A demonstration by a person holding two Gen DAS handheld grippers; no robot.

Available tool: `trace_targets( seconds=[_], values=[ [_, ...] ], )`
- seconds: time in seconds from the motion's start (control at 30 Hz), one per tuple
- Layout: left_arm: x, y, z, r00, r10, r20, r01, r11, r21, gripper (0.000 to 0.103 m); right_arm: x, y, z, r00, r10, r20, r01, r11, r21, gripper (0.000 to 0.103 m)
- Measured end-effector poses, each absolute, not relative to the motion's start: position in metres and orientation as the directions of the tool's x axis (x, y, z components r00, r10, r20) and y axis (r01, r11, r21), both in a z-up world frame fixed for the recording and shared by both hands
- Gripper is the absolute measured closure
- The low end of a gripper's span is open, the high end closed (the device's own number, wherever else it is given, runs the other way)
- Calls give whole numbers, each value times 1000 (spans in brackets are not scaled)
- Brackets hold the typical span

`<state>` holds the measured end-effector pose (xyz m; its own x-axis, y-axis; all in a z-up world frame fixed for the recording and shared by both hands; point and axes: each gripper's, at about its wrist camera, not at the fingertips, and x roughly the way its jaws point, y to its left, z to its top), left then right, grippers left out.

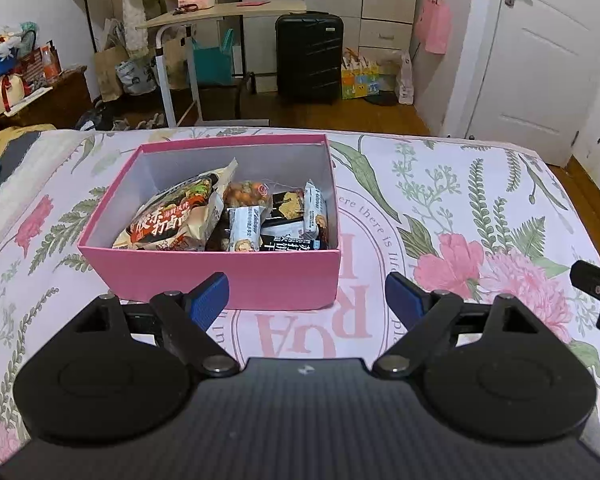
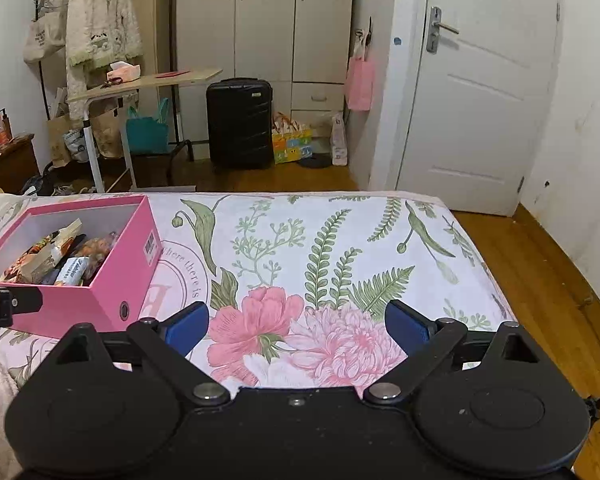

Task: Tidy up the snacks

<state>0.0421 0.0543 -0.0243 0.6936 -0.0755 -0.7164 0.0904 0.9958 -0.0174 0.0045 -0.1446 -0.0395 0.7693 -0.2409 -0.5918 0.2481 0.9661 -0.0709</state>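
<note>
A pink open box [image 1: 220, 276] stands on the floral bedsheet [image 1: 480, 208]. It holds several snack packs: a large orange chip bag [image 1: 172, 216], a clear bag of round snacks [image 1: 246, 194], white wafer packs [image 1: 242, 228] and a black biscuit pack [image 1: 286, 208]. My left gripper [image 1: 306, 300] is open and empty, just in front of the box's near wall. The box also shows in the right wrist view [image 2: 116, 276], at the left. My right gripper [image 2: 296, 330] is open and empty over the sheet, to the right of the box.
The bed's far edge [image 2: 300, 194] drops to a wooden floor [image 2: 540, 280]. Beyond stand a black suitcase [image 2: 239, 122], a small side table [image 2: 140, 84], a wardrobe [image 2: 264, 20] and a white door [image 2: 480, 92]. Part of the right gripper [image 1: 596, 292] shows at the left view's right edge.
</note>
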Motion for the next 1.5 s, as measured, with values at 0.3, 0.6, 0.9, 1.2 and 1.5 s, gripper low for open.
trace_targets(
  seconds=[0.3, 0.6, 0.9, 1.2, 1.5],
  values=[
    [40, 55, -24, 692, -79, -718, 91, 996, -22, 18, 3, -144, -40, 755, -242, -609, 248, 966, -77, 6],
    [26, 49, -19, 728, -80, -681, 108, 994, -1, 18, 2, -141, -37, 724, -237, -648, 252, 965, -71, 6],
    [22, 44, -19, 733, -90, -674, 119, 993, -2, 18, 0, -139, -36, 721, -245, -648, 254, 964, -83, 6],
    [23, 42, -21, 717, -75, -693, 108, 994, 3, 9, 1, -136, -36, 721, -261, -642, 251, 962, -108, 6],
    [25, 45, -21, 709, -89, -699, 113, 993, -11, 2, 3, -135, -37, 710, -270, -650, 255, 959, -121, 6]
  ],
)
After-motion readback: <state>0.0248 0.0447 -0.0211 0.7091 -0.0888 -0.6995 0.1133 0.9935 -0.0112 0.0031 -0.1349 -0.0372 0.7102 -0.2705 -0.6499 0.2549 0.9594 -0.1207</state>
